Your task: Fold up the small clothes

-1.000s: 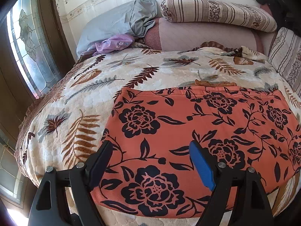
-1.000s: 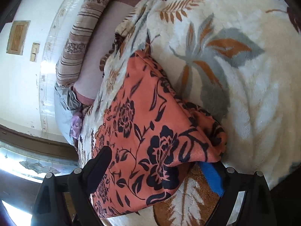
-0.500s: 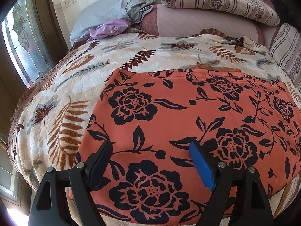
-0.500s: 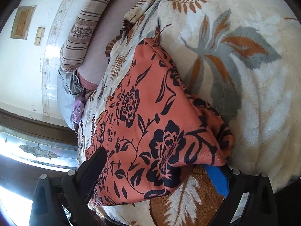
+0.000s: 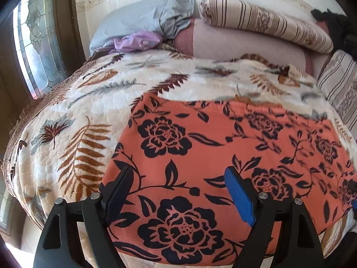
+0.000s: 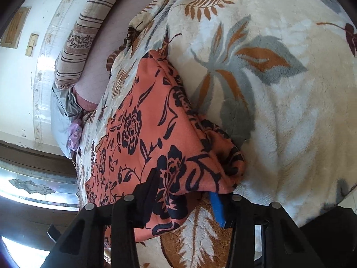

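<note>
Your right hand-held gripper (image 6: 185, 192): jaws just closing on the orange floral garment's (image 6: 151, 120) corner.
Your left hand-held gripper (image 5: 178, 185): spread, hovering above it.

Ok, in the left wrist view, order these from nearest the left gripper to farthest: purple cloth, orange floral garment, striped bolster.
1. Orange floral garment: directly under the left gripper, between its fingers.
2. Purple cloth: far left, at the bed's head.
3. Striped bolster: far right, against the wall.

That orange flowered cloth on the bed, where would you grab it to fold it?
Probably at a near corner of the orange flowered cloth, coming from the bed's near edge. It lies flat on the leaf-print blanket, so only edges offer a pinch. The right gripper already straddles the bunched right corner, its jaws just closing.
</note>
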`<state>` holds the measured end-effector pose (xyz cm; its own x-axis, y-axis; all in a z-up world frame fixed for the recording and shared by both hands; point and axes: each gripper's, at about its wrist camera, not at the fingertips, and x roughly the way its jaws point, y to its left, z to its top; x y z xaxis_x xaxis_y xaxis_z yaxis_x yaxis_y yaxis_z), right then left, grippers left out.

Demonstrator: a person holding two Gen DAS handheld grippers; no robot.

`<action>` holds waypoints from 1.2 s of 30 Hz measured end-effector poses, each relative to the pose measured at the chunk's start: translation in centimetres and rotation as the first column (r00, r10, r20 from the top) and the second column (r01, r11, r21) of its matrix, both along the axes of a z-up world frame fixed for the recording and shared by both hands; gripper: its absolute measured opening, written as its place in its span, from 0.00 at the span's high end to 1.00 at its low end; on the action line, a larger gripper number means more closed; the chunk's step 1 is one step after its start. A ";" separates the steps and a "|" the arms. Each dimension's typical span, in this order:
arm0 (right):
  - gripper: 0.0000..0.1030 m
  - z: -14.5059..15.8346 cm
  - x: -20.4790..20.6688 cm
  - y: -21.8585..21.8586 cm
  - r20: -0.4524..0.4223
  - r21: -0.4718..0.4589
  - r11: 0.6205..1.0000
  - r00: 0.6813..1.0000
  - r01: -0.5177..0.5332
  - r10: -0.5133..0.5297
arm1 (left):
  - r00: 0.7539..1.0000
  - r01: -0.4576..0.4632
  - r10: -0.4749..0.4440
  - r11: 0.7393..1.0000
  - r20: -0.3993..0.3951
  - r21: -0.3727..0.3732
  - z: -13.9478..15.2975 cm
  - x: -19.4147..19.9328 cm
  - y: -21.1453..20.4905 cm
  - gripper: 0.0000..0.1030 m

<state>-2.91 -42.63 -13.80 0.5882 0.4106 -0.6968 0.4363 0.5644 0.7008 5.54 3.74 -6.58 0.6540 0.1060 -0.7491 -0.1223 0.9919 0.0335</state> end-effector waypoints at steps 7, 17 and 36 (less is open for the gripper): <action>0.82 1.2 1.4 1.9 -0.040 -0.136 0.991 0.999 0.008 -0.014 | 0.988 0.129 -0.124 0.990 -0.096 0.047 -4.0 0.5 -1.3 0.07; 0.87 15.9 4.9 16.5 0.267 -0.440 0.883 0.915 -0.164 0.303 | 0.985 -0.142 0.165 0.933 0.041 -0.331 2.2 -2.3 11.1 0.07; 0.88 12.1 4.6 36.5 0.182 -0.539 0.624 0.646 -0.565 0.742 | 0.963 -0.176 0.266 0.746 0.045 -0.643 2.8 -4.3 19.4 0.08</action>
<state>1.73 -6.12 -1.66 0.5054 0.5215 -0.6874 -0.3970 0.8479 0.3514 1.24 23.17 -3.74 0.7642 -0.2051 -0.6116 -0.2989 0.7276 -0.6175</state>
